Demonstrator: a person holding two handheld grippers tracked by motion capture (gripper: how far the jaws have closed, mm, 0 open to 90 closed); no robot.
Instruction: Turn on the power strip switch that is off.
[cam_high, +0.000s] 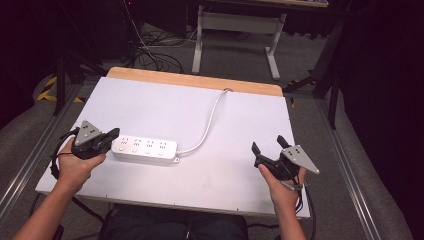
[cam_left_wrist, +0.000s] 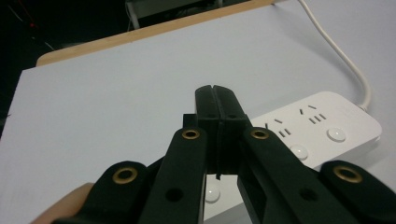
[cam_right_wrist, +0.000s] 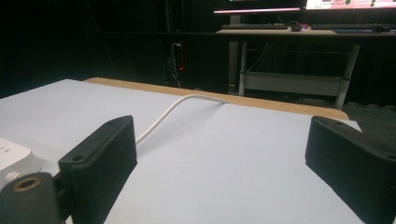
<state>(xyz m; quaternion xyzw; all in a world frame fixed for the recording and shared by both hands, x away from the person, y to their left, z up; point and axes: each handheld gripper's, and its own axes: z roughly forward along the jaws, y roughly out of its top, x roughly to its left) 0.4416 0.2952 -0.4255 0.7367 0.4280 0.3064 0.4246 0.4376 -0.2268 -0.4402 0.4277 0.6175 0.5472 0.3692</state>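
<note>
Your tabletop (cam_high: 210, 175) is the biggest thing here, a white sheet filling the middle of the high view with a strip of bare wood along its far edge at the upper centre of the frame. On it, left of centre, lies the power strip (cam_high: 144, 149), a long white bar running across the frame with four sets of sockets and a row of round buttons along its near side. Its cord (cam_high: 210, 122) leaves the right end, curves up toward the upper centre and drops over the wooden edge. Your left gripper (cam_high: 116, 134) sits at the left of the high view, just beside the left end of the strip; whether it touches the strip you cannot tell from above. Its fingers (cam_left_wrist: 208, 100) are pressed flat together with nothing between them, and in the left gripper view they point over the strip, which lies at the lower right of that frame with its buttons showing. Your right gripper (cam_high: 269, 145) rests at the lower right of the high view, well apart from the strip, on bare white surface. Its fingers (cam_right_wrist: 100, 161) stand wide apart and hold nothing; in the right gripper view the cord arcs between them in the distance, and a corner of the strip shows at the lower left edge.
</note>
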